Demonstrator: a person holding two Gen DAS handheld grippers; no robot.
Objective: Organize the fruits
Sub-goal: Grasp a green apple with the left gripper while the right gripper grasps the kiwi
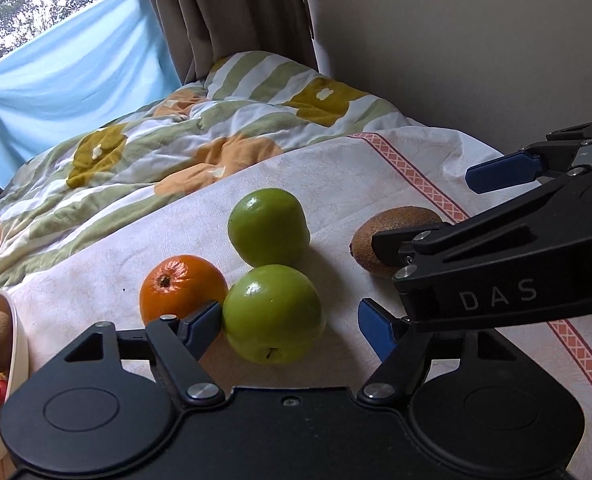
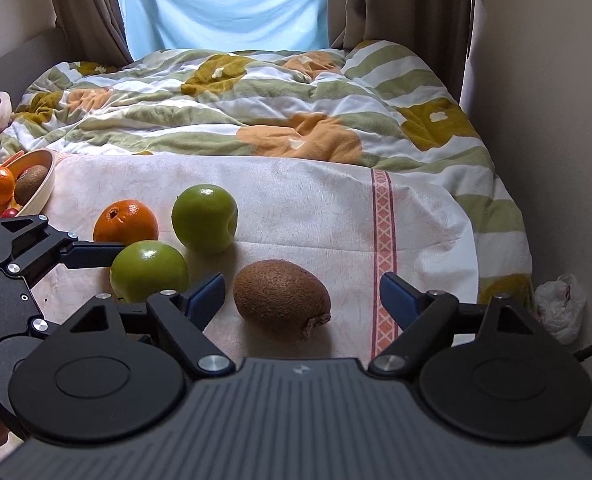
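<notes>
The bed point(image 2: 255, 92) is the biggest thing here, its quilt rumpled, with a white cloth point(image 2: 296, 200) spread over the near end. That soft, uneven footing is my first worry: round fruit on it could roll at a nudge, and the cloth's right side drops off toward the wall.

At the left edge sits the bowl point(image 2: 43, 184), already holding a kiwi, an orange and small red fruit. It looks fairly full, so anything dropped in carelessly might bounce out or knock others loose.

The right gripper point(image 2: 302, 300) hangs over the kiwi point(image 2: 279, 296) with jaws spread wide, the kiwi between them and untouched. If it closes off-centre, the oval fruit could squirt sideways.

The left gripper point(image 1: 291, 328) has jaws at a middling spread around the near green apple point(image 1: 271, 312); its left pad is close against the skin, the right pad apart, so nothing is gripped yet. The two tools nearly overlap here, so they could collide.

That apple sits against the orange point(image 1: 181, 290) and just beside the far green apple point(image 1: 267, 226). A pad catching either neighbour would, I judge, shove it away across the cloth.
</notes>
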